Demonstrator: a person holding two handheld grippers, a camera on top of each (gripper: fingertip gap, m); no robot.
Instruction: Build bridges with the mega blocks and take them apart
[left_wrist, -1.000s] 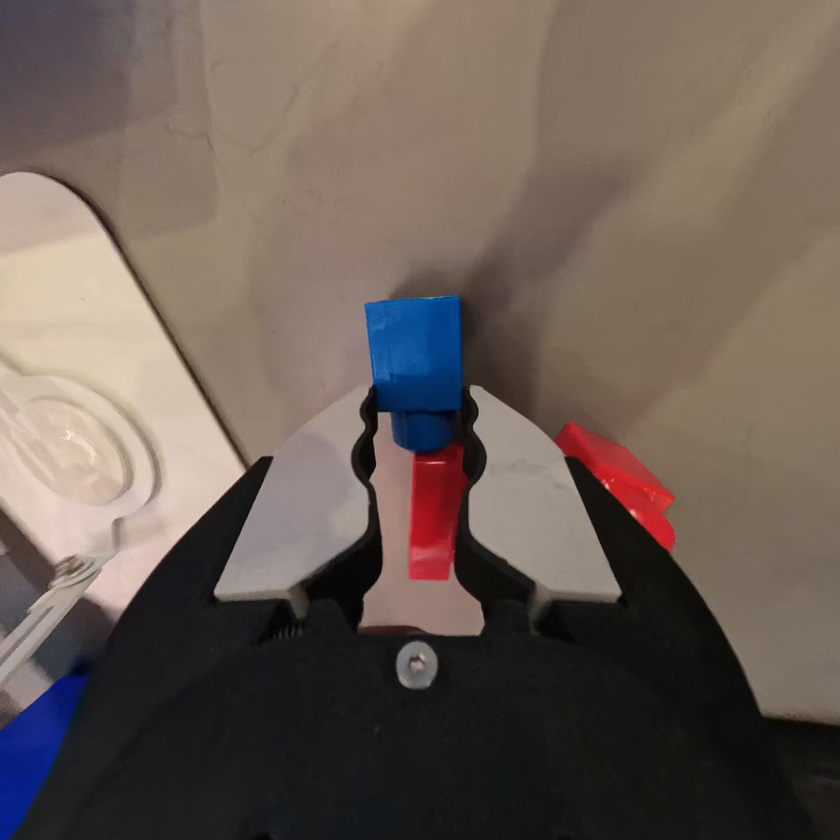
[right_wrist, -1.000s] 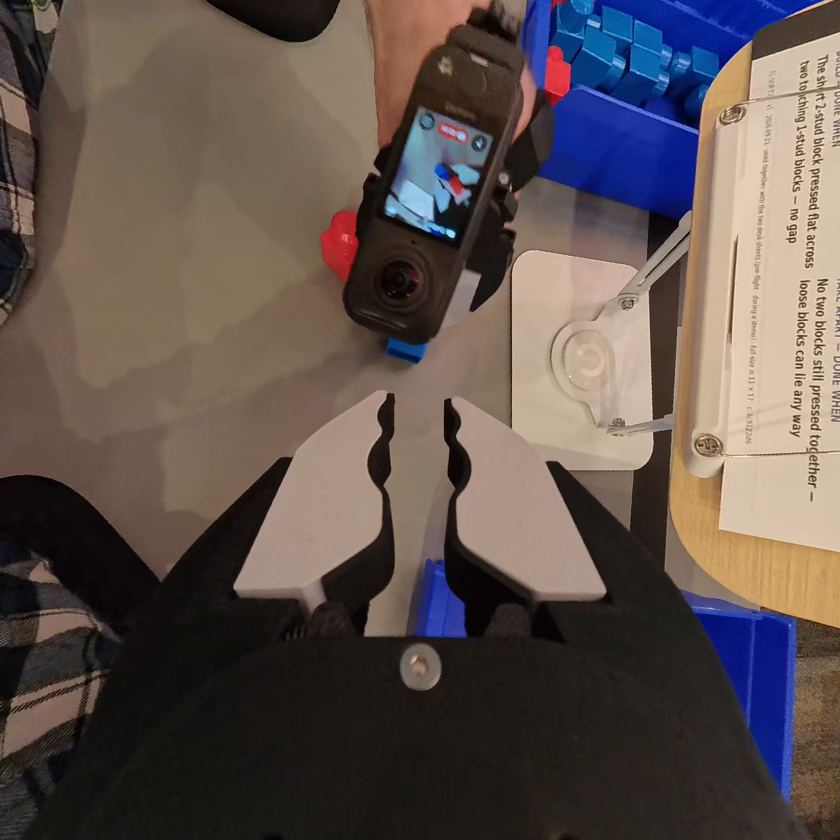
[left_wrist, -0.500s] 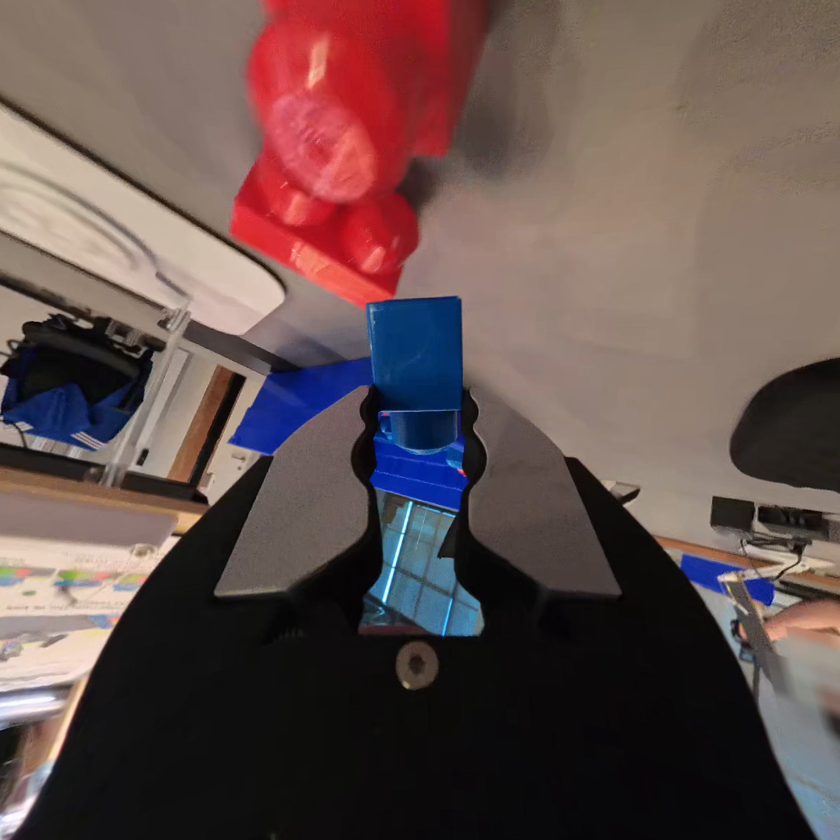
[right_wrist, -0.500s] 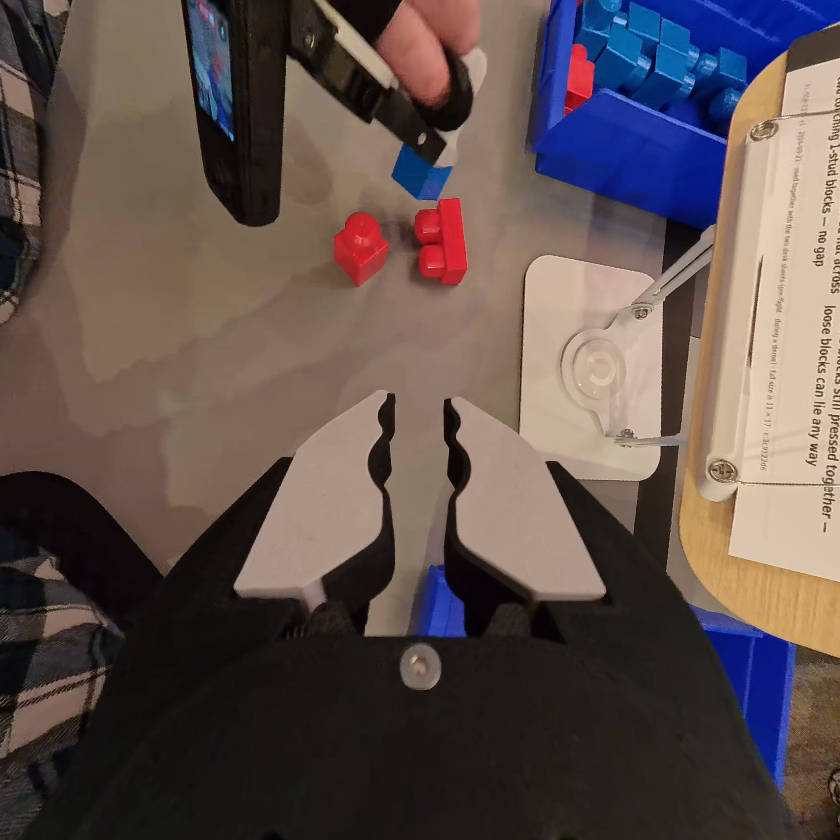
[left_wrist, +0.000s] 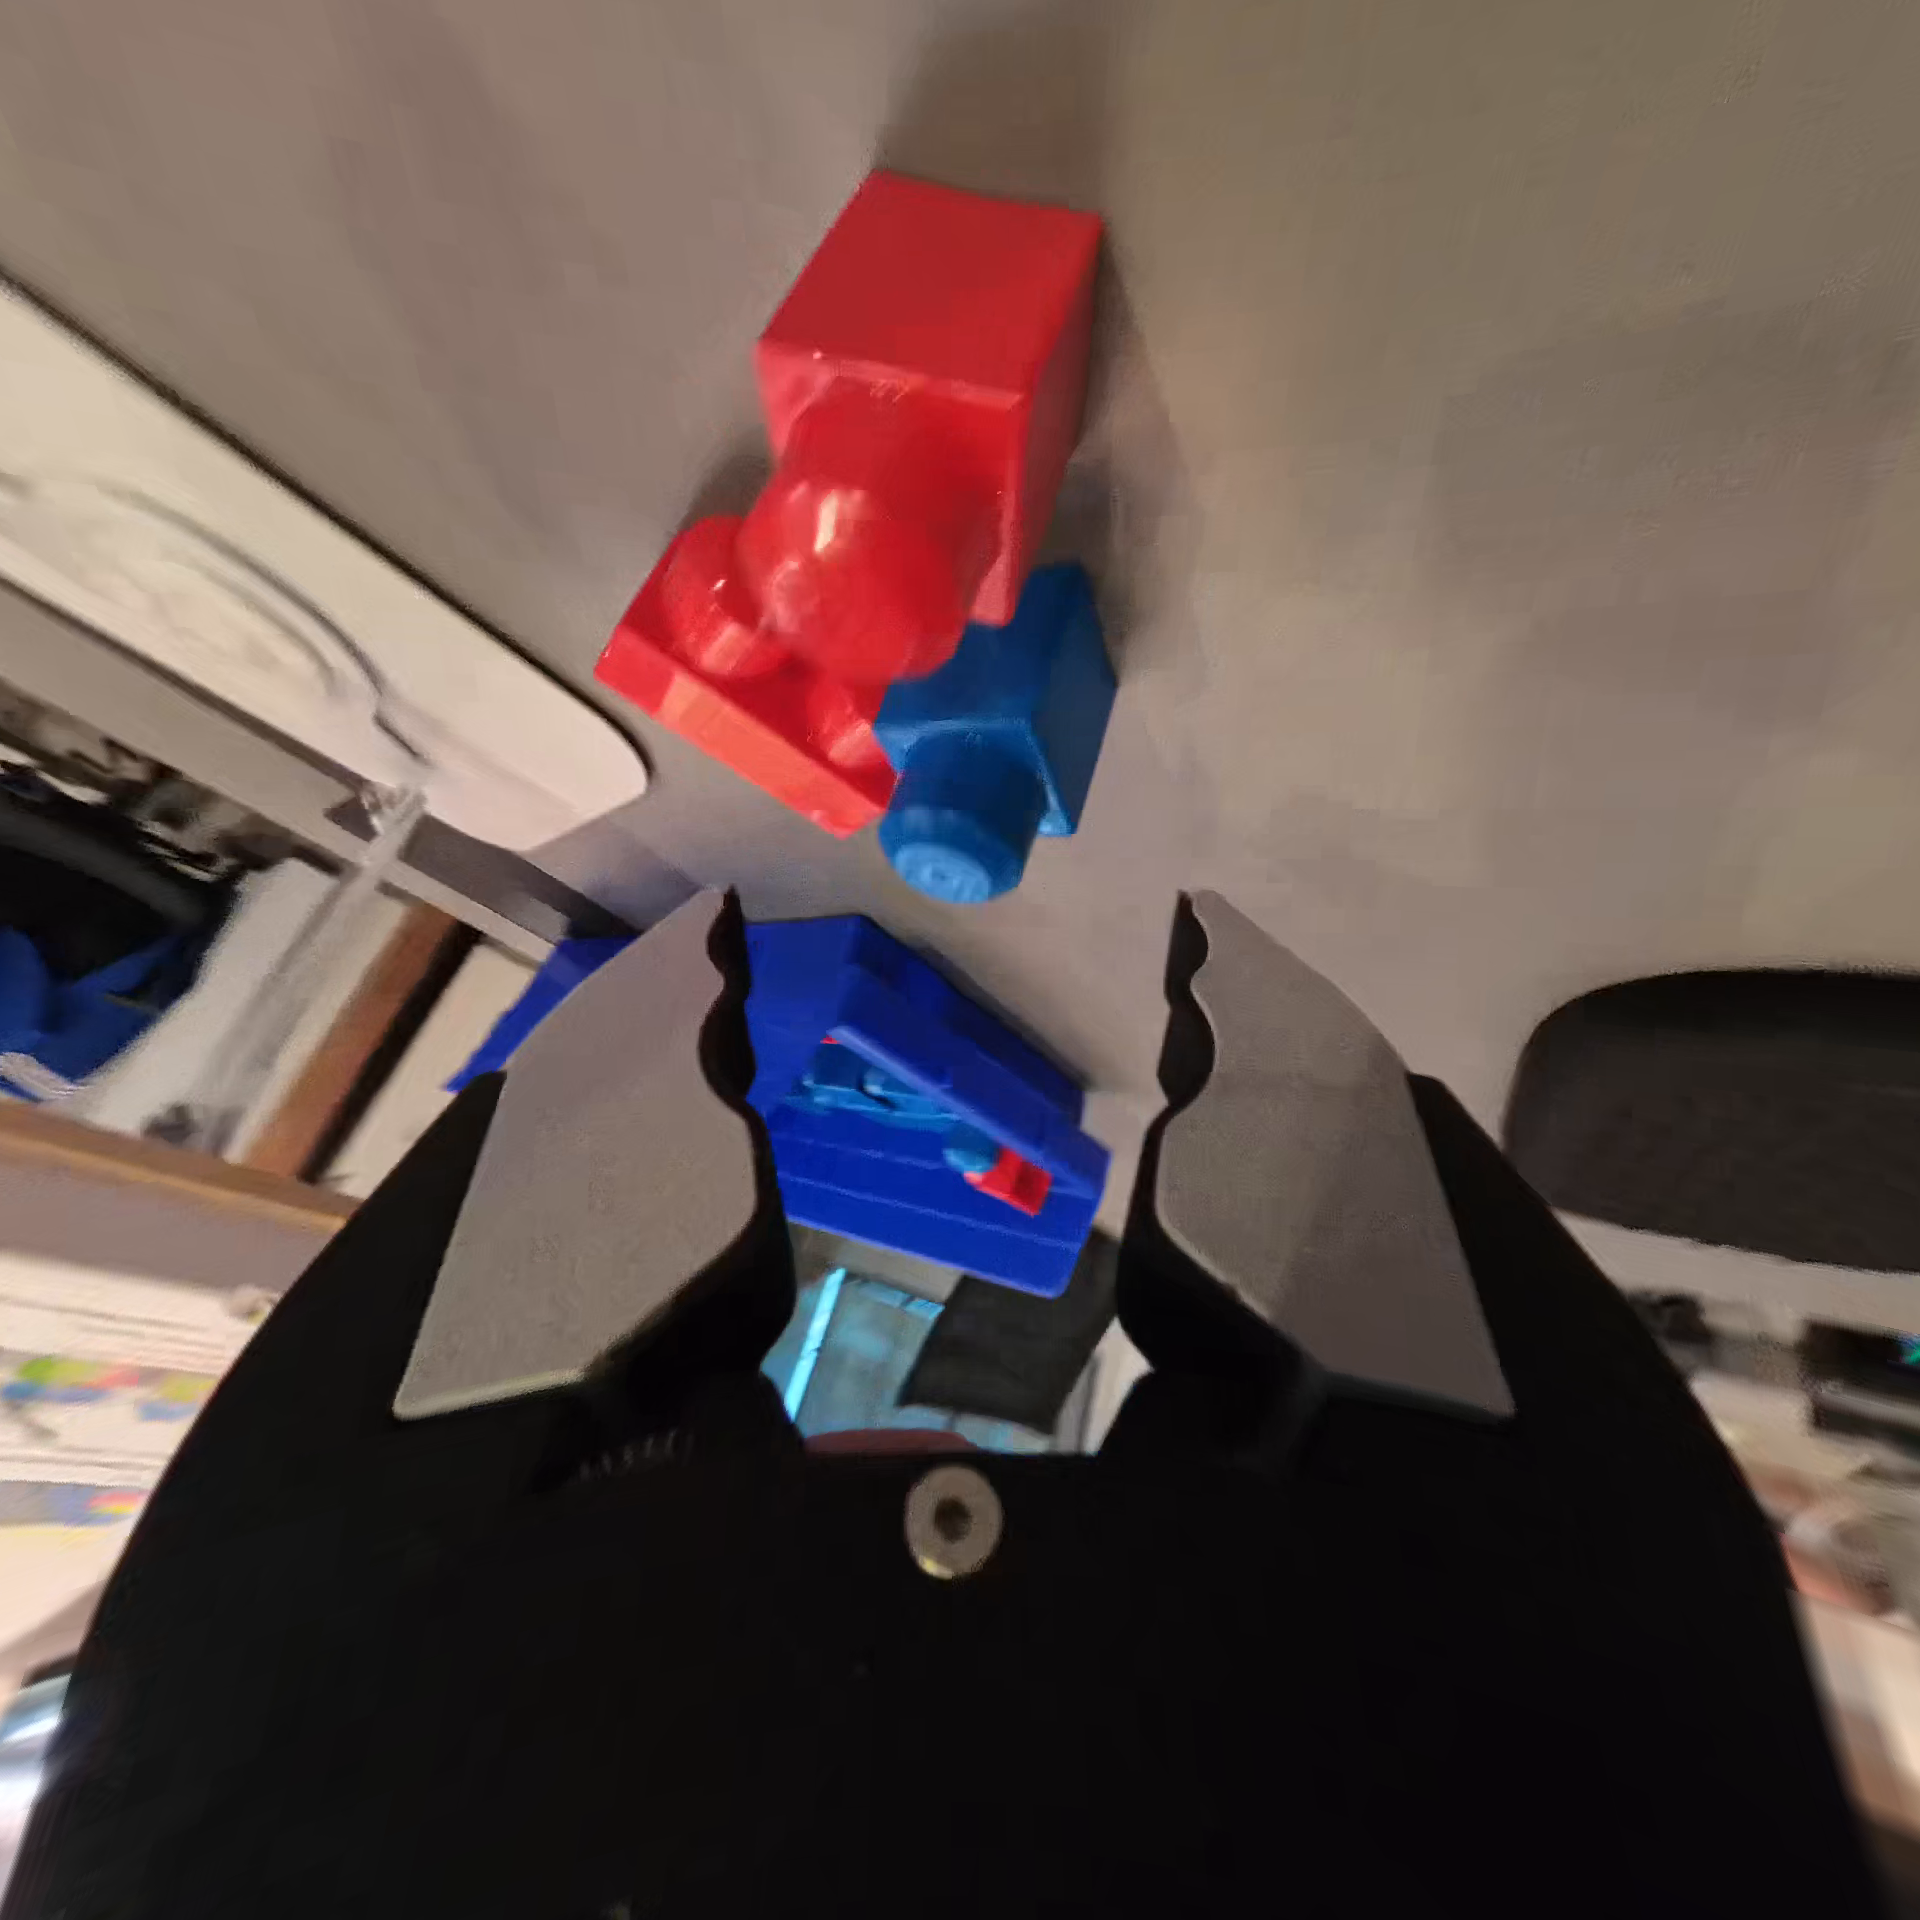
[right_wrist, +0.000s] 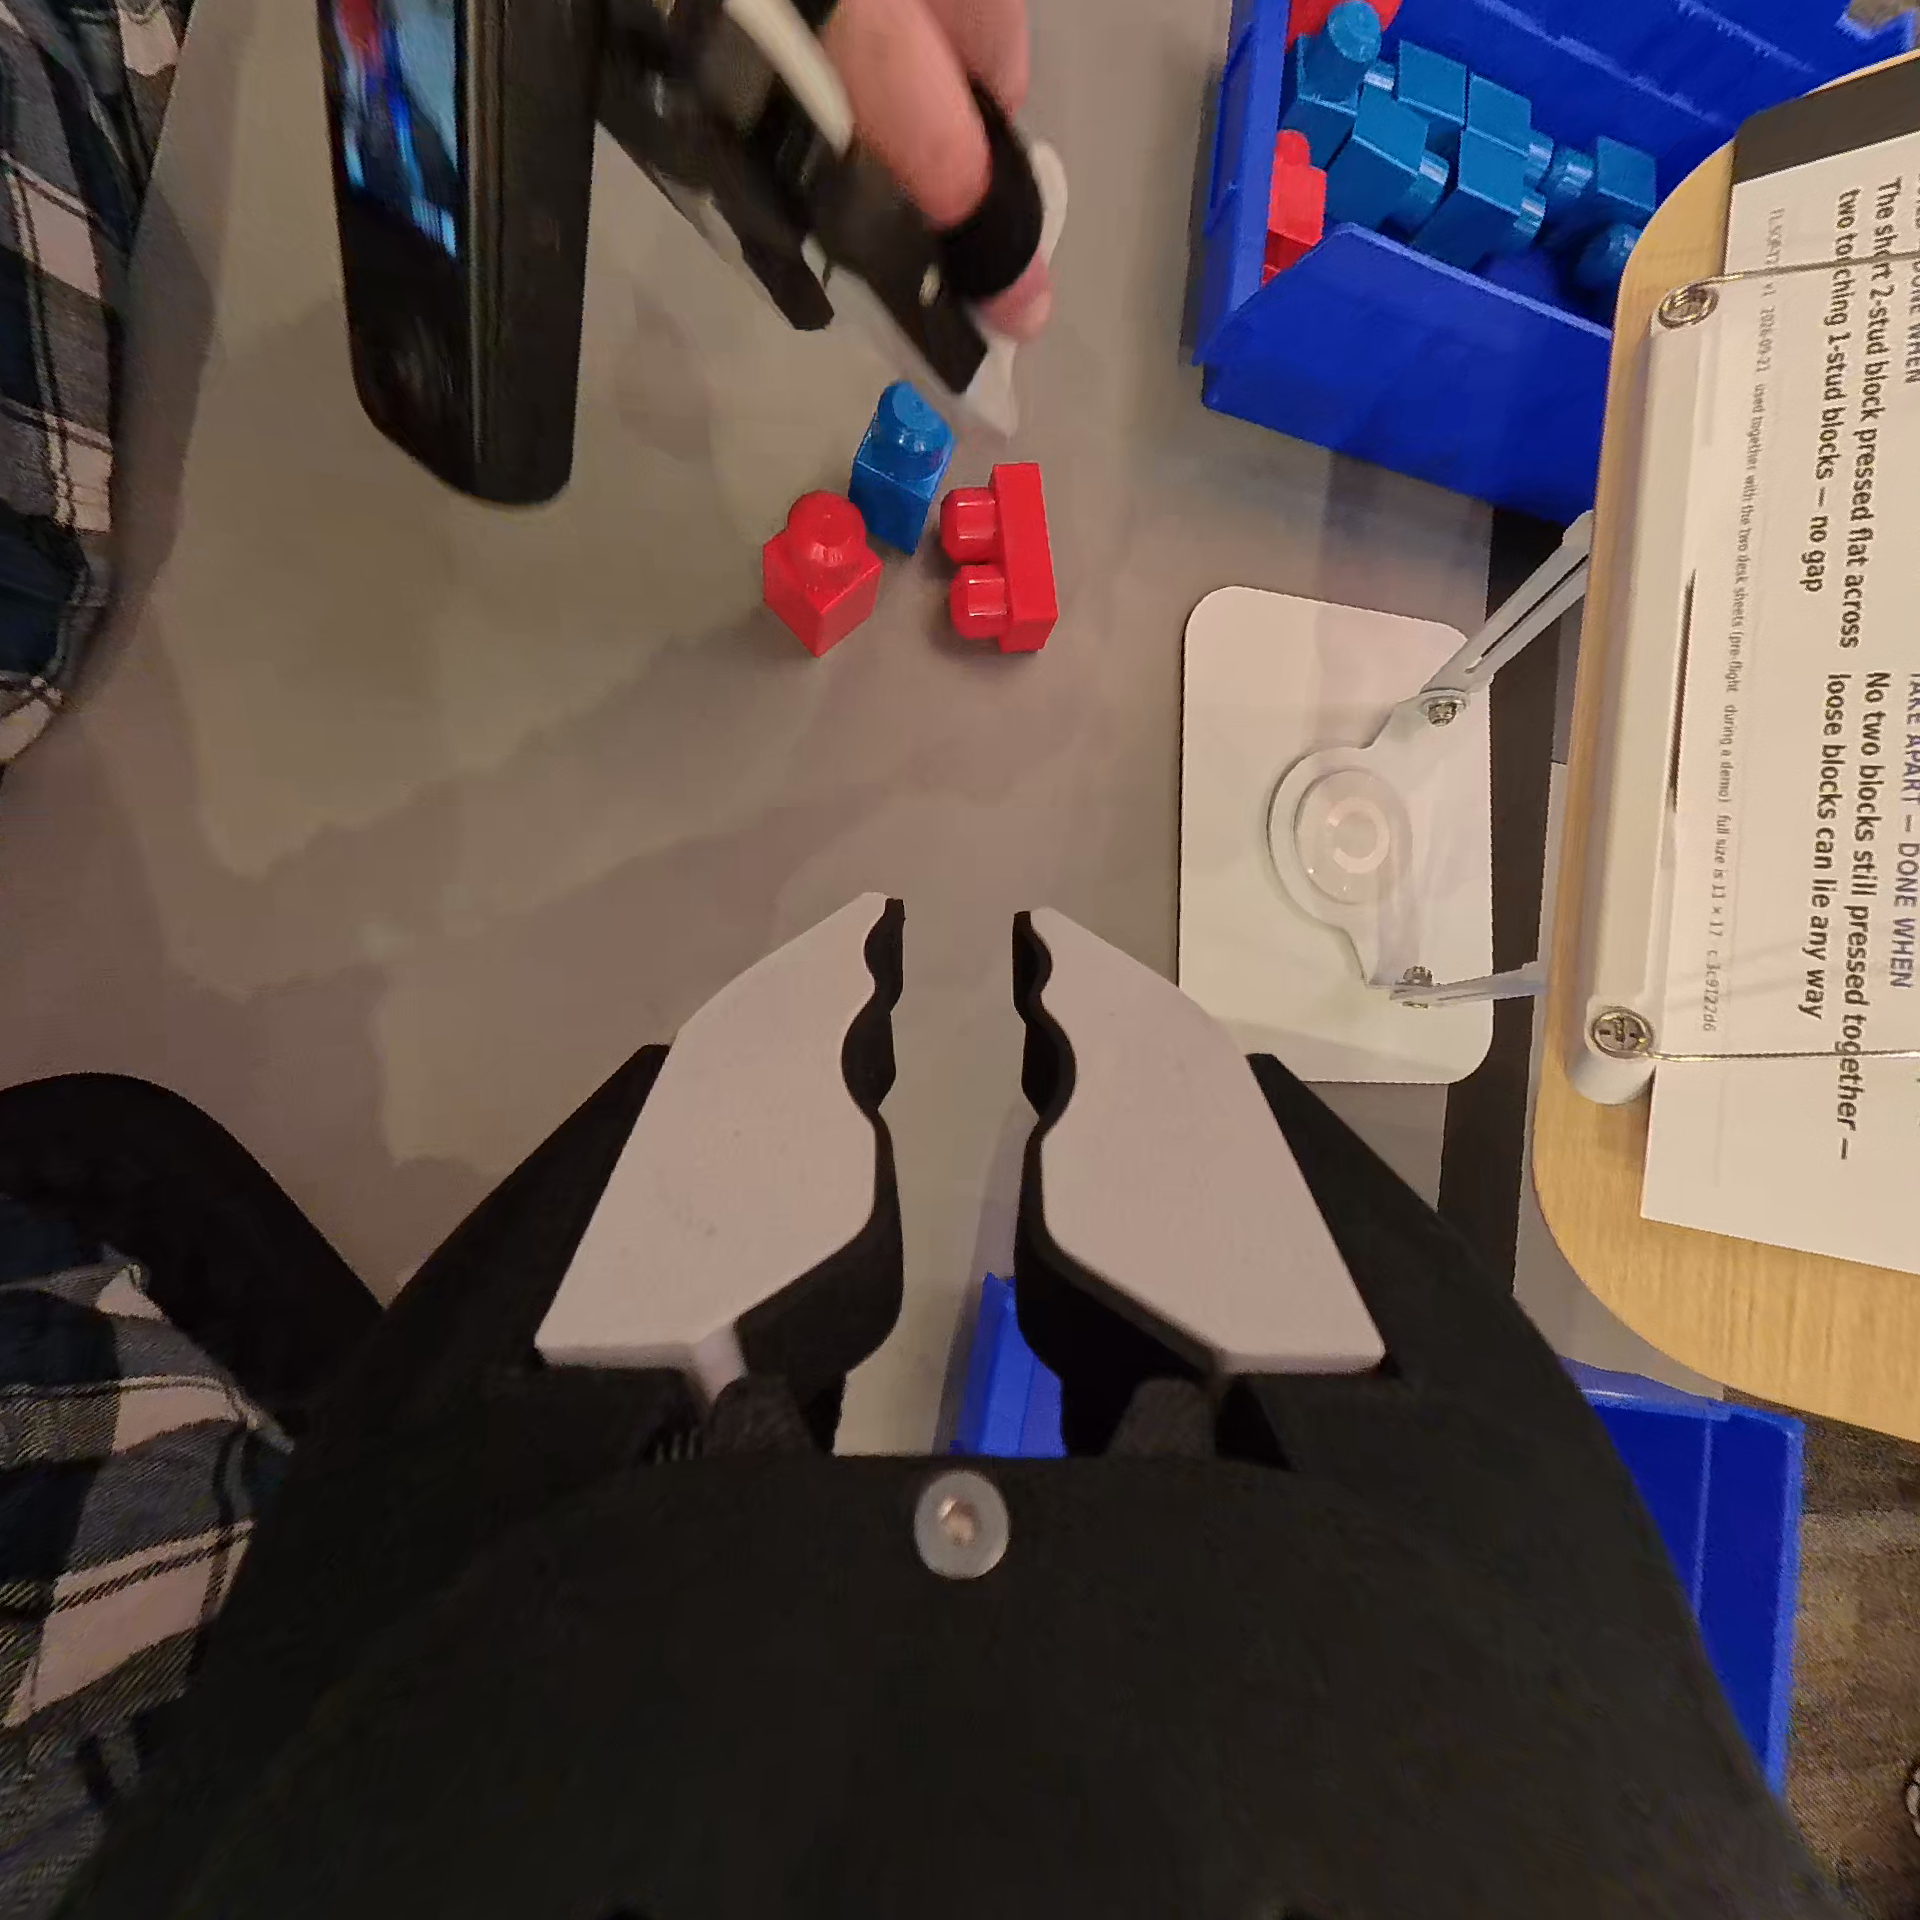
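Centrally on the grey table (right_wrist: 416, 727), three loose blocks lie clustered: a blue one-stud block (right_wrist: 899, 468) between a red one-stud block (right_wrist: 821, 571) and a red two-stud block (right_wrist: 1003, 556) lying on its side, studs toward the other two. Left gripper (left_wrist: 961, 914) hovers just beside the blue block, its fingers (left_wrist: 623, 1091) spread wide and grasping nothing. Right gripper (right_wrist: 958, 920) is well apart from the cluster, its fingers (right_wrist: 769, 1122) narrowly parted with only bare table between them. A blue bin (right_wrist: 1382, 353) of further blocks occupies the table's far right corner; a white pad (right_wrist: 1247, 935) lies nearer along the right edge.
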